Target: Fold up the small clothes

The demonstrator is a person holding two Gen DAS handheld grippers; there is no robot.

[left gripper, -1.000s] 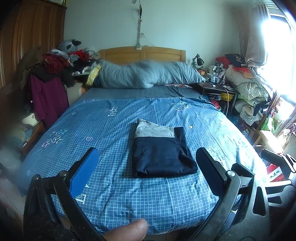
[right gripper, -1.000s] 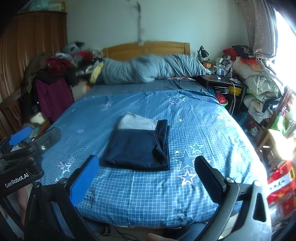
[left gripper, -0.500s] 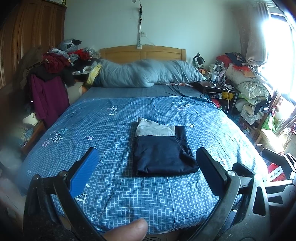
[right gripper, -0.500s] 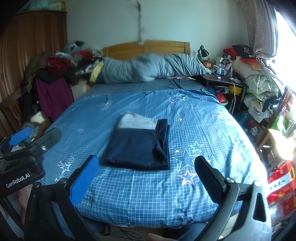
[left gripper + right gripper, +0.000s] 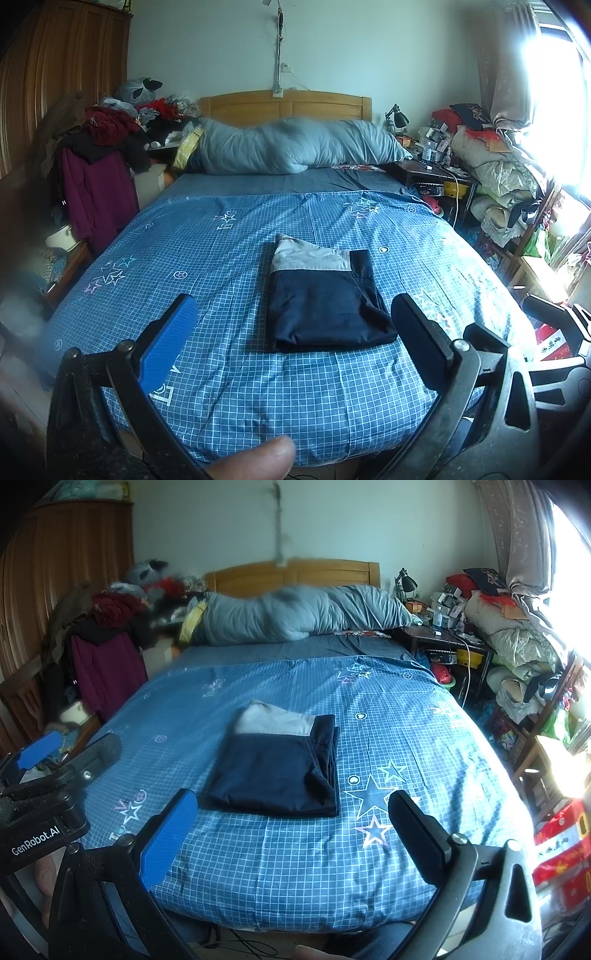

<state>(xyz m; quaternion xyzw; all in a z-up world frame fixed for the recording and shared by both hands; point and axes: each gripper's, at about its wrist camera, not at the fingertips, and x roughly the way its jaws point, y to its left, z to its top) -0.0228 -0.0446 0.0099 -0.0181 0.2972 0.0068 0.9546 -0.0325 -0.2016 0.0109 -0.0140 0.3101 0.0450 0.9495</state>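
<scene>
Folded shorts (image 5: 325, 299) lie flat on bed (image 5: 221, 251). Left gripper (image 5: 295, 339) and right gripper (image 5: 291, 827) both spread wide, empty, held back from shorts.

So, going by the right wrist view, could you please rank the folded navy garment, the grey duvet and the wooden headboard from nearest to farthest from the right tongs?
1. Folded navy garment, just ahead, slightly left of the right tongs.
2. Grey duvet, across the bed's far end.
3. Wooden headboard, behind it, against the wall.
</scene>
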